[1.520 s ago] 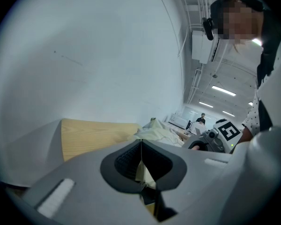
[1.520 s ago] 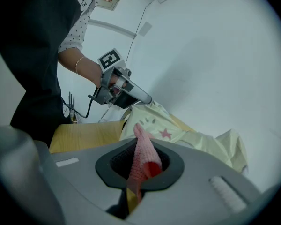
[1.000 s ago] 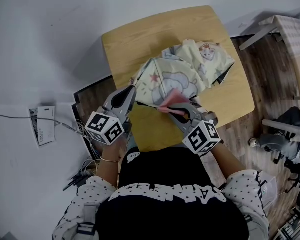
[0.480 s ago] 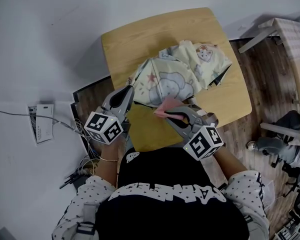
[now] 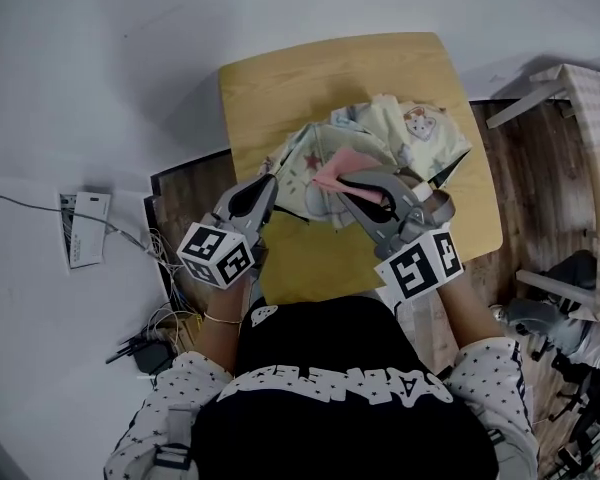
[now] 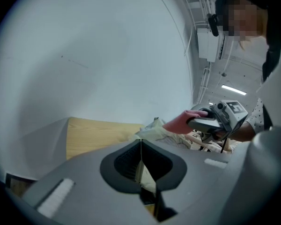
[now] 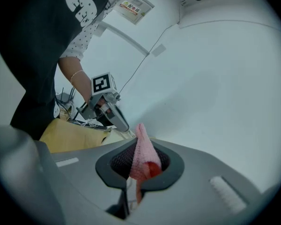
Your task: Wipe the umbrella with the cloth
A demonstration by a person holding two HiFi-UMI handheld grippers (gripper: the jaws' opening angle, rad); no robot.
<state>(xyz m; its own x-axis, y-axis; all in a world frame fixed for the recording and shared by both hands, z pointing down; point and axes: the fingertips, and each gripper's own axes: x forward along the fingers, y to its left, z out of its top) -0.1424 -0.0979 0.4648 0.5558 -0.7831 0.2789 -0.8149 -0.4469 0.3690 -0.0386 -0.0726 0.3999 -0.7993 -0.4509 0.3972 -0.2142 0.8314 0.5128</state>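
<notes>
- The umbrella (image 5: 400,138), pale with cartoon prints, lies crumpled on the wooden worktop (image 5: 280,78), just ahead of both claws.
- The pink cloth (image 5: 332,171) sits in the right claw (image 5: 345,183), whose jaws are closed tight on it, with a tuft poking past the tips.
- That claw has just risen and rolled, carrying the cloth from the umbrella's near edge to over its middle.
- The left claw (image 5: 270,181) has not moved and is clamped on the near-left hem, pale fabric between its jaws.
- This looks like one stroke ending or the cloth being repositioned. The panels beyond the right claw probably still need wiping.
</notes>
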